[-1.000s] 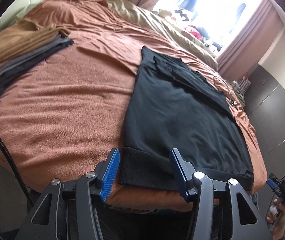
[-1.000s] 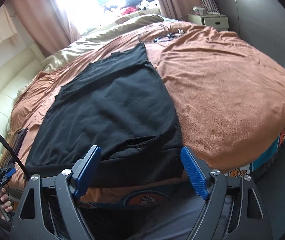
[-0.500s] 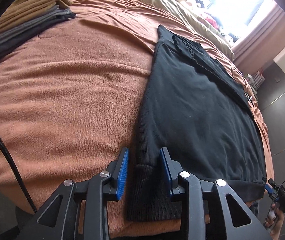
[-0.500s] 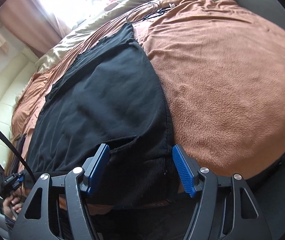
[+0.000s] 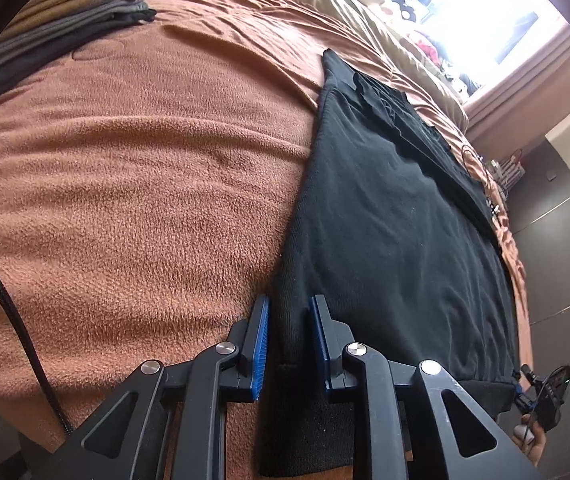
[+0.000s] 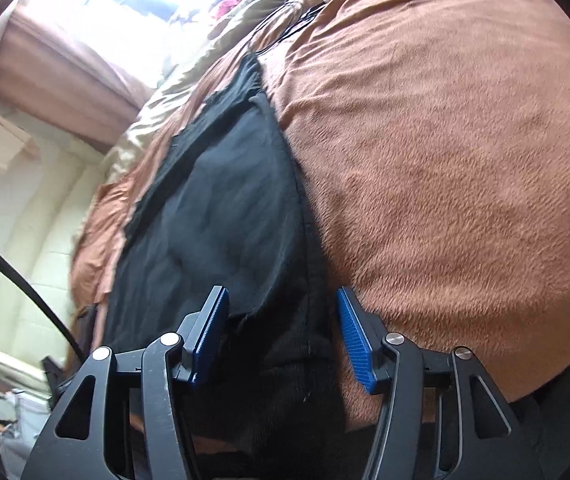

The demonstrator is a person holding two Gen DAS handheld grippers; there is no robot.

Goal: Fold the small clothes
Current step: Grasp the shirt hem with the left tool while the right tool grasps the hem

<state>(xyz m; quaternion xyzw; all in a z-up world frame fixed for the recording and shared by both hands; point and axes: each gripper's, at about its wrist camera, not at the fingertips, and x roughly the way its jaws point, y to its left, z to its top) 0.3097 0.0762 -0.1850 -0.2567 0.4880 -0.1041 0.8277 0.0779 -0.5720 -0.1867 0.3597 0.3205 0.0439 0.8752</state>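
A black sweater (image 5: 397, 216) lies flat on the rust-brown blanket (image 5: 133, 184), its ribbed hem at the near bed edge. My left gripper (image 5: 288, 330) has its blue pads closed narrowly on the sweater's left hem corner. In the right wrist view the same sweater (image 6: 221, 216) runs away from me. My right gripper (image 6: 283, 330) straddles its right hem corner with the jaws still apart, the cloth between the pads. The right gripper also shows small in the left wrist view (image 5: 541, 394).
A stack of folded brown and grey clothes (image 5: 69, 28) lies at the far left of the bed. A beige pillow (image 5: 369, 24) and a bright window are at the far end. Black cables (image 6: 297, 8) lie on the blanket. A dark wardrobe stands to the right.
Both grippers have moved forward and down onto the hem corners. The left jaws have narrowed onto the cloth. The right jaws have narrowed but remain apart.
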